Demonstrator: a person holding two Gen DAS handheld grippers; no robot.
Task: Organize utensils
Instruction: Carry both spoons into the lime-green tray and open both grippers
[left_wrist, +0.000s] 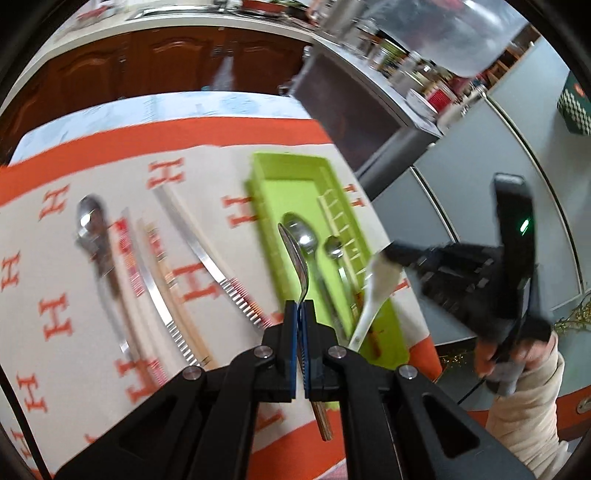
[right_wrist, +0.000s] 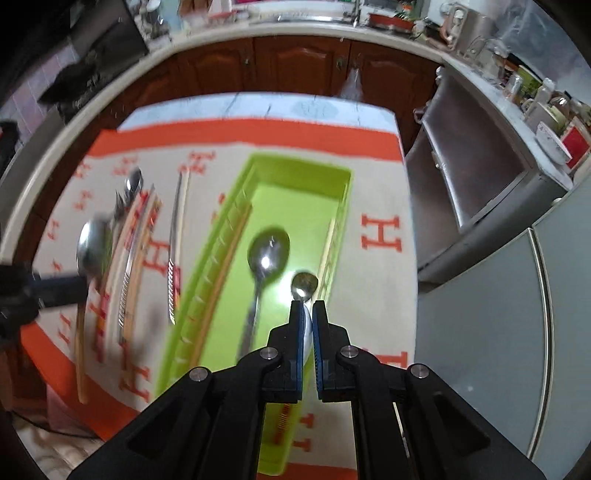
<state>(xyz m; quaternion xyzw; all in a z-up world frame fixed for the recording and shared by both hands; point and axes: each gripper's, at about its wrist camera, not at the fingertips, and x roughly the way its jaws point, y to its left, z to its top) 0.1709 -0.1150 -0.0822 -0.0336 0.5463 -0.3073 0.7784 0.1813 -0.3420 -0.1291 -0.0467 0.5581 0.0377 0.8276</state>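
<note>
Large orange capital "H" letters repeat in rows across the white, orange-bordered cloth (left_wrist: 92, 280) covering the surface, seen in both wrist views; the clearest one stands right of the green tray (right_wrist: 343, 192). No other lettering, brand or number is readable; red markings on the chopsticks (left_wrist: 129, 258) are too blurred to make out.

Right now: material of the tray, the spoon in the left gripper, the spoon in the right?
Tray: likely plastic, lime green, matte, moulded slotted walls.
Spoon in the left gripper: metal, probably stainless, polished, mirror glints.
Spoon in the right gripper: white, glossy, plastic or ceramic; can't tell.
</note>
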